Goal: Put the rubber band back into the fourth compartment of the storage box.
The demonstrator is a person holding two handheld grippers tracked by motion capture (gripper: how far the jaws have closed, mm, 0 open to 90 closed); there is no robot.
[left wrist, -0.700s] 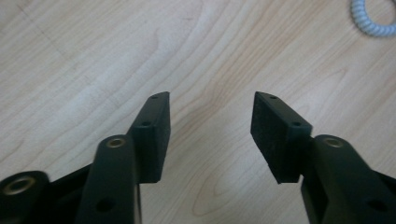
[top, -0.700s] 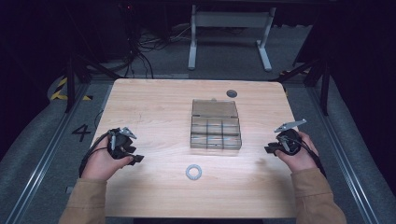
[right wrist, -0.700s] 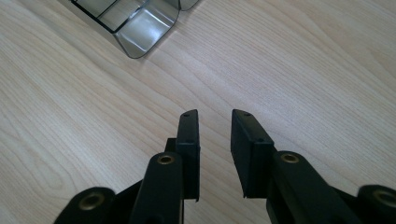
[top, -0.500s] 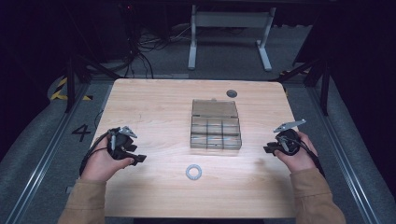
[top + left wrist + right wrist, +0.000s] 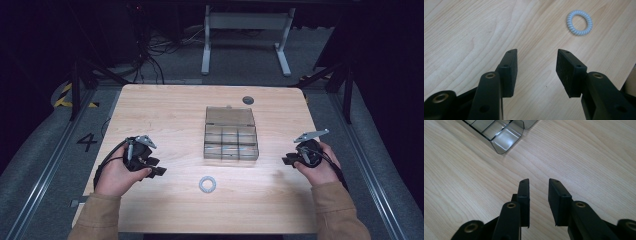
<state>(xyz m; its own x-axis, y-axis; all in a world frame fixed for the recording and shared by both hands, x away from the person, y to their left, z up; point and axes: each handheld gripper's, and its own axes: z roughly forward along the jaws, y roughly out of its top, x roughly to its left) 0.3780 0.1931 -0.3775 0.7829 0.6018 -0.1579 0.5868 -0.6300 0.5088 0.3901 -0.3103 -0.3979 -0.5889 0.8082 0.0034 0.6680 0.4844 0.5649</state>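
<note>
We aim the left gripper [image 5: 536, 72], jaws spread and empty, at the coiled hair tie [image 5: 579, 22], upper right; next, we judge, reach and pinch; right gripper [image 5: 539, 202] parted, idle.

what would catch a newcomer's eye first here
Probably the clear box with its grid of compartments, lid open, in the middle of the wooden table. Next, the pale coiled ring lying alone near the front edge. The left hand-held gripper and the right hand-held gripper flank them, both open and holding nothing.
</note>
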